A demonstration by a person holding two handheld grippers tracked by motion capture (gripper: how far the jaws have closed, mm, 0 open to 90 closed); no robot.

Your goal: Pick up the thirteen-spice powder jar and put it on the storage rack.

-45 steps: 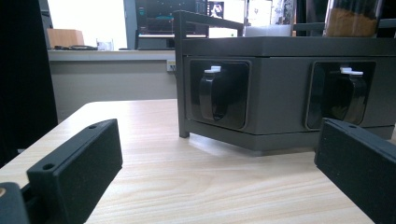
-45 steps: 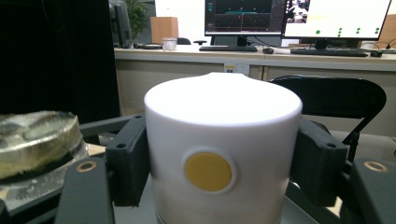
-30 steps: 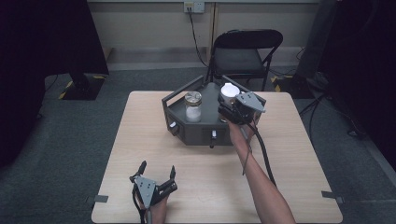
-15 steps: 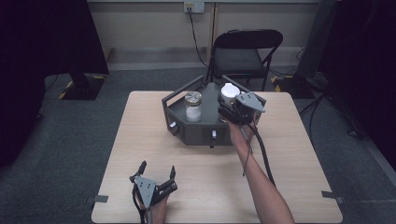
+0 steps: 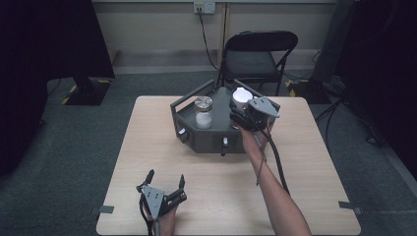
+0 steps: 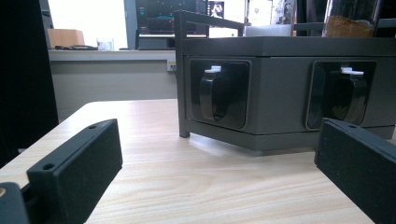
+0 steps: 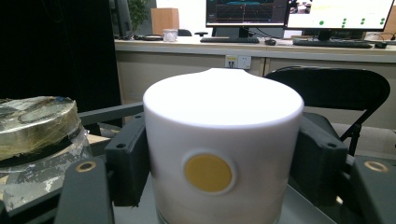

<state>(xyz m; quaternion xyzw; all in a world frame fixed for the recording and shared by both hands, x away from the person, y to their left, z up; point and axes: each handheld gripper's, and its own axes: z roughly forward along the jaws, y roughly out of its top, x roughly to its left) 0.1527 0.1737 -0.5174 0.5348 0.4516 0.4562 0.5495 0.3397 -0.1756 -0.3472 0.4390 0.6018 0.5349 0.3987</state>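
The white jar (image 7: 223, 163) is clamped between the jaws of the right claw (image 5: 242, 112), a jaw pressed against each of its sides, on top of the grey rack (image 5: 211, 137). A glass jar (image 5: 203, 111) is seen just left of this claw. The left claw (image 5: 165, 178) is held released, nothing between its jaws, low over the worktop (image 5: 147, 142), the rack well ahead of it.

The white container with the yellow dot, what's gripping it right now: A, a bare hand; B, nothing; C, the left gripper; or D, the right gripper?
D: in the right gripper view the right gripper has its black jaws pressed on both sides of the white container, on the grey rack.
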